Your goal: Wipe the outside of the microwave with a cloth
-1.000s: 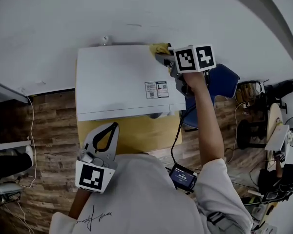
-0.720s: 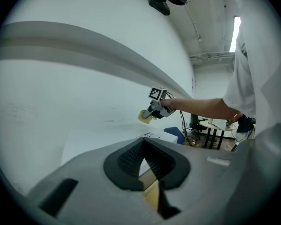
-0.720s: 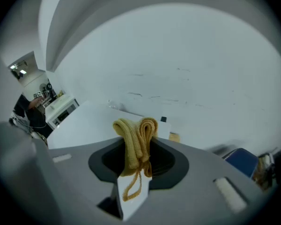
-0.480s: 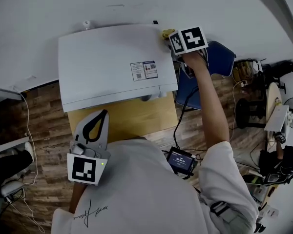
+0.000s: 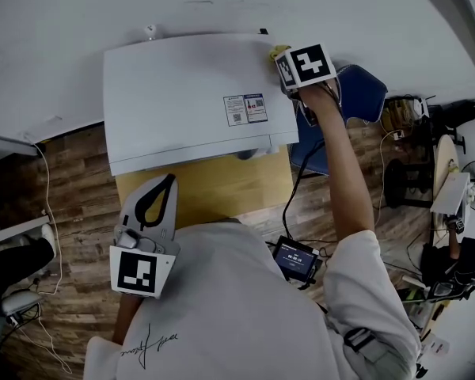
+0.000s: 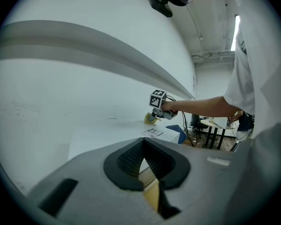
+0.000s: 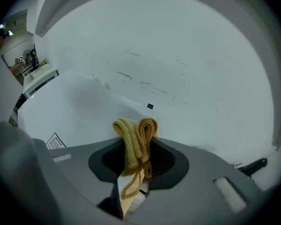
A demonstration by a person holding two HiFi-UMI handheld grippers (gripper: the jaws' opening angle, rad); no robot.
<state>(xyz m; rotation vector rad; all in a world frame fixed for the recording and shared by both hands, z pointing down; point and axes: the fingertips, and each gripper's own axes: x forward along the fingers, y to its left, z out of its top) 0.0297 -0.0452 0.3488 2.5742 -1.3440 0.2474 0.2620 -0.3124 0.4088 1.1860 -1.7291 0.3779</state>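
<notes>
Cloth (image 5: 278,52) at the microwave's (image 5: 182,93) far right corner.
The right gripper (image 7: 136,163) pinches the cloth; the left gripper (image 5: 171,184) is empty, fingers pressed together.

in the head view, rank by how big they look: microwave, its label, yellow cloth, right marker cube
1. microwave
2. right marker cube and label: look alike; the cube is nearer the camera, so unranked
3. yellow cloth: only a corner shows past the cube

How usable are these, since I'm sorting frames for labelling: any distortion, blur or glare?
Head view: strong fisheye bowing, microwave evenly lit, no glare. Left gripper view: dark round vignette, wall lines curved. Right gripper view: same vignette, cloth sharp, edges soft.
</notes>
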